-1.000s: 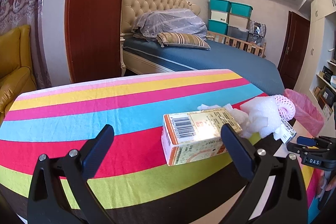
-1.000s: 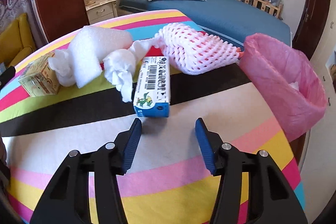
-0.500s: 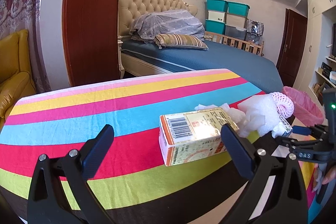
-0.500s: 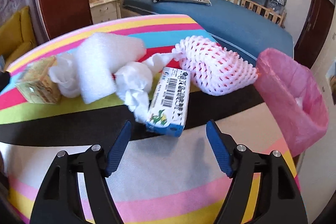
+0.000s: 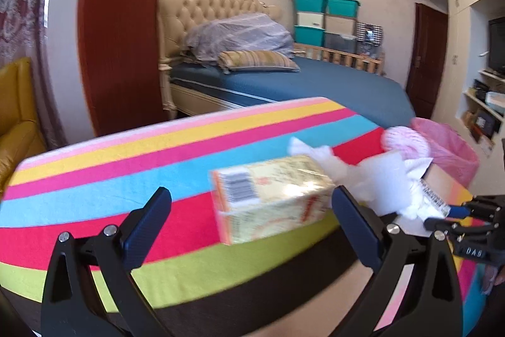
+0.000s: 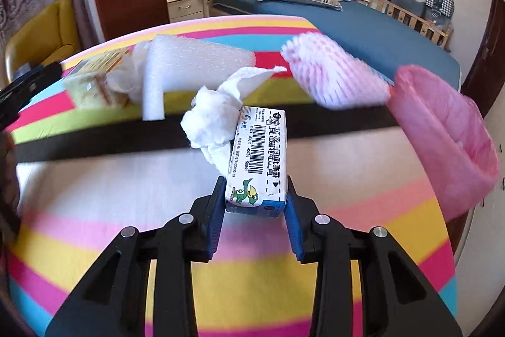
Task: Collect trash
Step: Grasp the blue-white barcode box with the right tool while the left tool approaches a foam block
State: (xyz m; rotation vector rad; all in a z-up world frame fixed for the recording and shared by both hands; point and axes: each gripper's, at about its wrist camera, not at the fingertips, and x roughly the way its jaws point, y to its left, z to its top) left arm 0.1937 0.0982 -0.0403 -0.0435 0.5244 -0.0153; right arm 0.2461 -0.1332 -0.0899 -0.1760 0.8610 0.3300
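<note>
Presently, inspected from the left side of the table to the right:

Left gripper (image 5: pixel 251 220): released, jaws wide apart, hovering at the near left of the striped table (image 6: pixel 132 179); nothing is between the pads.

Yellow carton (image 5: pixel 271 198): lies on its side on the red and green stripes, just beyond the left gripper. Judged light and stiff-walled; best taken across its narrow sides.

Foam sheet (image 6: pixel 192 65): white, rests beside the yellow carton toward the far side. Judged very light and springy; likely to slip from a shallow pinch.

Crumpled tissue (image 6: pixel 211 119): touches the left edge of the blue-and-white box (image 6: pixel 262 160). Soft, no weight worth noting; it may drag along when the box is lifted.

Blue-and-white box: lies lengthwise on the white stripe, near end between the right jaws. Judged light, thin card, crushable; hold across the long sides, near the end.

Right gripper (image 6: pixel 255 204): closing, pads pressing on both sides of the box's near end.

Foam fruit net (image 6: pixel 334 78): pink and white, farther right, near the bag.

Pink bag (image 6: pixel 442 128): open at the table's right edge.

Change from a second ago: the right gripper then stood open short of the box; it has since advanced and clamped. The left gripper is much as it was.
</note>
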